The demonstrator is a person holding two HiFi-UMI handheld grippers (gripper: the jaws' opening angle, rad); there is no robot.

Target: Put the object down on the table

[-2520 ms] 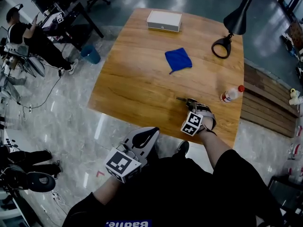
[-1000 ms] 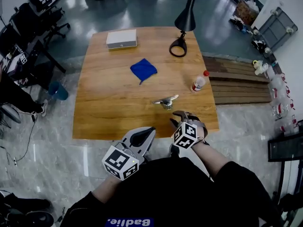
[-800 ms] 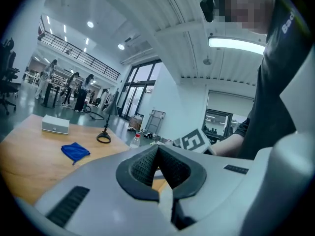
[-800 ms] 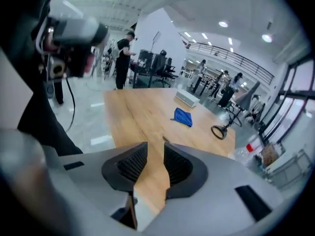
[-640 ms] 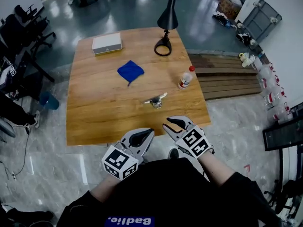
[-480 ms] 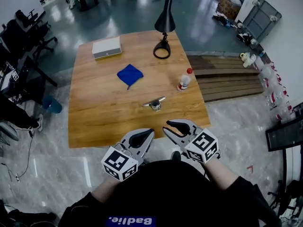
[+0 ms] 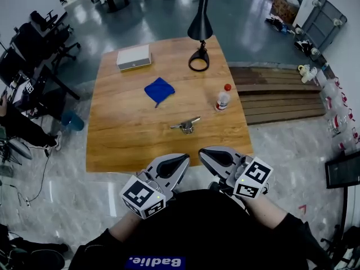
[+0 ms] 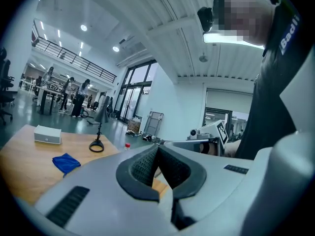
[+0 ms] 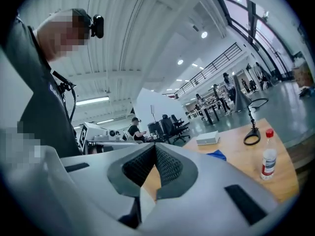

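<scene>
Head view: metal object (image 7: 186, 126) lies free on table (image 7: 124, 142)

Small and silvery, with a slim arm jutting from a stubby base, it rests near the front edge, nearer the person than the blue cloth (image 7: 159, 90) and bottle (image 7: 223, 99). Left gripper (image 7: 183, 160) and right gripper (image 7: 203, 153) hover off the edge, jaws clenched on nothing.

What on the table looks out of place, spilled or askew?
Nothing stands out. The bottle and lamp stand upright, nothing is spilled; only the blue cloth lies crumpled.

head view looks down; all views share table (image 7: 124, 142).
</scene>
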